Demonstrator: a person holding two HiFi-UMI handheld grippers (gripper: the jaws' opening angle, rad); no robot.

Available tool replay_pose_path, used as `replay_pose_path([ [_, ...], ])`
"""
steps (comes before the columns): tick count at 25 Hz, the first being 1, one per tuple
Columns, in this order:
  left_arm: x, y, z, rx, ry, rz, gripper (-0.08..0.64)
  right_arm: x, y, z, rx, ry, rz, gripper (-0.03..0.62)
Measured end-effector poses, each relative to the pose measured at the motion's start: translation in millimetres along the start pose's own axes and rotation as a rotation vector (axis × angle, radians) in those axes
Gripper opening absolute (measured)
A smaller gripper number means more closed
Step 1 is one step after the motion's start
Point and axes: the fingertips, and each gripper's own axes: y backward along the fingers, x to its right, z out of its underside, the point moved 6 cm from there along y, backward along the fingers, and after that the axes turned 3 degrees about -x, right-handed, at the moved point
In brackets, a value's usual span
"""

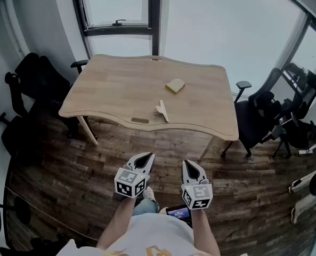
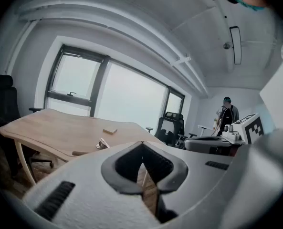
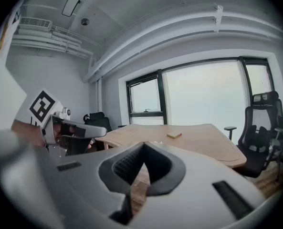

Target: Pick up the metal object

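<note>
A small metal object (image 1: 161, 110) lies near the front edge of the wooden table (image 1: 115, 84); the left gripper view shows the metal object (image 2: 102, 144) far ahead and to the left. My left gripper (image 1: 143, 159) and right gripper (image 1: 191, 167) hang side by side over the floor, well short of the table. Each is shut with nothing between its jaws. In their own views the tips of the left gripper (image 2: 142, 144) and the right gripper (image 3: 143, 145) meet at a point.
A yellow block (image 1: 175, 85) sits behind the metal object, and a flat brown piece (image 1: 140, 120) lies at the table's front edge. Black office chairs stand at the left (image 1: 32, 79) and right (image 1: 264, 111). A person (image 2: 225, 111) stands far off.
</note>
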Motion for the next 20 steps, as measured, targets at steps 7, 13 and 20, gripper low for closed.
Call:
replay_pose_path([
  [7,6,0,3,-0.001,0.010,-0.003,0.020,4,7,5,-0.006,-0.004,0.009,0.011],
  [13,20,1,5,-0.004,0.010,0.002,0.020,14,19,6,0.008,-0.037,0.012,0.011],
  [20,24,-9,4,-0.006,0.014,0.012,0.020,23,18,9,0.011,-0.038,0.004,0.011],
])
